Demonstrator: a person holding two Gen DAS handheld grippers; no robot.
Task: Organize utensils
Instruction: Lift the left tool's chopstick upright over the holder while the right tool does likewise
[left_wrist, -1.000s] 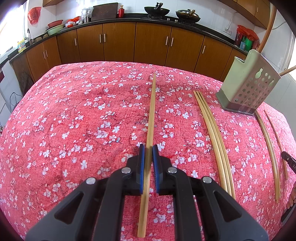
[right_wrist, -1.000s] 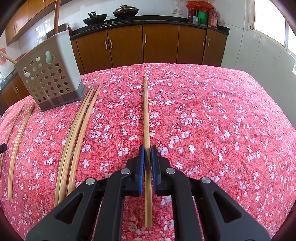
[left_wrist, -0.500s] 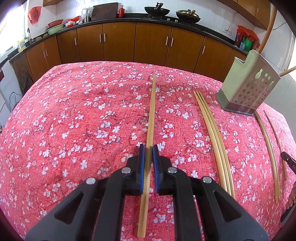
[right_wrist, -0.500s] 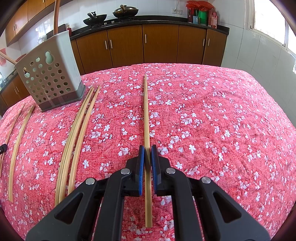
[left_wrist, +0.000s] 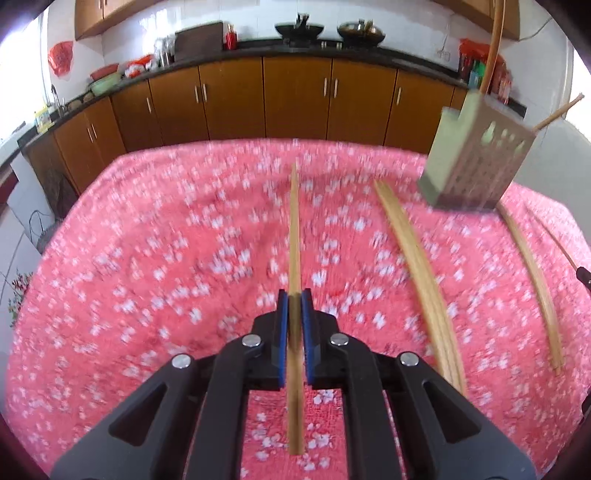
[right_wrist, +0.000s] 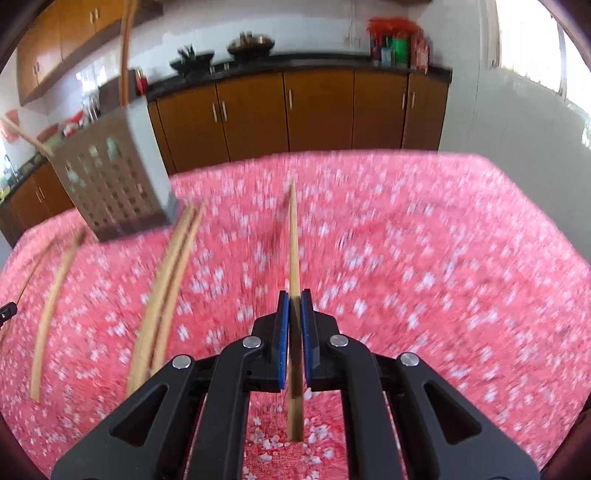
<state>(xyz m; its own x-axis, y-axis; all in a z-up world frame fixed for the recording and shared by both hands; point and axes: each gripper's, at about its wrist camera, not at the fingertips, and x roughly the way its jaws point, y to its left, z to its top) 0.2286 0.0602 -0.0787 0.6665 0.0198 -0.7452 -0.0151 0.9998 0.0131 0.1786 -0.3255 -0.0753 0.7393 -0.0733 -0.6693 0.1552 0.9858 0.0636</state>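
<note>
A long bamboo chopstick (left_wrist: 294, 229) runs forward between the blue pads of my left gripper (left_wrist: 294, 295), whose jaws are closing tight on it; it hangs just above the red flowered cloth (left_wrist: 147, 258). My right gripper (right_wrist: 294, 295) is shut on a second chopstick (right_wrist: 293, 240), also held off the cloth. A beige perforated utensil holder (left_wrist: 476, 162) stands far right in the left wrist view. The same holder (right_wrist: 114, 181) is far left in the right wrist view, with sticks poking out of its top.
A bundle of loose chopsticks (left_wrist: 417, 266) lies on the cloth beside the holder, and further chopsticks (left_wrist: 532, 280) lie beyond it. The right wrist view shows the bundle (right_wrist: 166, 288) and an outer chopstick (right_wrist: 51, 302) too. Brown kitchen cabinets (left_wrist: 295, 99) line the back.
Both grippers have risen and tipped up, each lifting its chopstick off the cloth. The left jaws have pressed in tighter. The table now looks blurred from the motion.
</note>
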